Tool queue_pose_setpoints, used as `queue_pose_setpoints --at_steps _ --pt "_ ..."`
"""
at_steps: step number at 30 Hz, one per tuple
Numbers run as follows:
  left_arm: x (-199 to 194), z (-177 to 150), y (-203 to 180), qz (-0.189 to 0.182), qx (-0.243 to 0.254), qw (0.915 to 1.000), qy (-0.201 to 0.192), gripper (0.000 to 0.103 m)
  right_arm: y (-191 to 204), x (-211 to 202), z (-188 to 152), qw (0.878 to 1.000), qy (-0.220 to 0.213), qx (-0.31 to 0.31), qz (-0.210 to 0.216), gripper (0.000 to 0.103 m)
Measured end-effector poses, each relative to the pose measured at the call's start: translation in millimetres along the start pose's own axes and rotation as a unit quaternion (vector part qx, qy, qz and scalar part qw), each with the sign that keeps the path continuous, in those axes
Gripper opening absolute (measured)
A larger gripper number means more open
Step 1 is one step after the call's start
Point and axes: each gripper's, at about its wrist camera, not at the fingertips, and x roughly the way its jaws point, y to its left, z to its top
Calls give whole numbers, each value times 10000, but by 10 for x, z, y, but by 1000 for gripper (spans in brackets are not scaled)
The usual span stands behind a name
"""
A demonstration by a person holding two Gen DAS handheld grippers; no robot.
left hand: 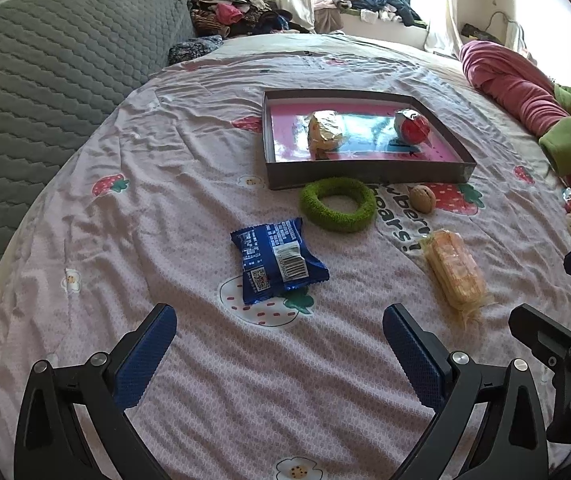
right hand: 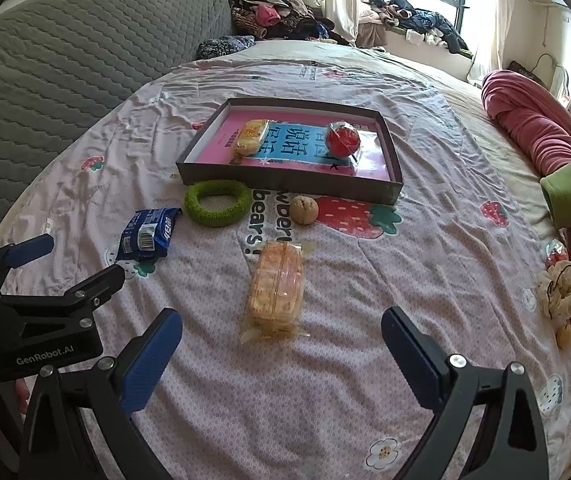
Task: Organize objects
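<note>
A shallow dark box (left hand: 365, 178) (right hand: 285, 182) lies on the bed, holding a yellow wrapped snack (left hand: 325, 130) (right hand: 251, 134) and a red wrapped ball (left hand: 413, 126) (right hand: 342, 139). In front of it lie a green fuzzy ring (left hand: 337, 204) (right hand: 217, 203), a walnut (left hand: 422, 198) (right hand: 304, 209), a blue snack packet (left hand: 277, 264) (right hand: 148, 234) and an orange cracker pack (left hand: 455, 268) (right hand: 276, 286). My left gripper (left hand: 279, 354) (right hand: 65, 260) is open, just short of the blue packet. My right gripper (right hand: 281, 354) (left hand: 557, 288) is open, just short of the cracker pack.
The bed has a pink strawberry sheet (left hand: 205, 140). A grey quilted headboard (left hand: 45, 80) is at left. A rolled pink and green blanket (left hand: 525, 100) (right hand: 545, 140) lies at right with a floral scrunchie (right hand: 565, 288) beside it. Clothes pile (left hand: 237, 12) at the back.
</note>
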Motion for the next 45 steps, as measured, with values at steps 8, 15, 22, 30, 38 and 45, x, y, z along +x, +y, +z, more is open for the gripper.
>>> queue_pose_setpoints --at_steps 8,15,22,30,38,45 --pt "7 -62 -26 -18 28 10000 16 103 -19 62 -54 10000 44 48 9 101" --pt "26 -84 -25 -59 33 10000 -7 103 -13 126 -75 9999 94 58 3 101" --pt "129 -68 2 -54 -22 10000 38 103 -17 243 -107 9998 176 69 -11 101" --pt "229 -48 -10 -107 -40 9999 46 103 -34 336 -105 9997 221 94 -26 101" --pt "311 -19 -18 -117 -34 9999 86 103 -61 450 -96 9995 296 137 14 101" --pt "415 29 -40 -136 -46 9998 140 103 -66 551 -66 9993 351 145 29 101"
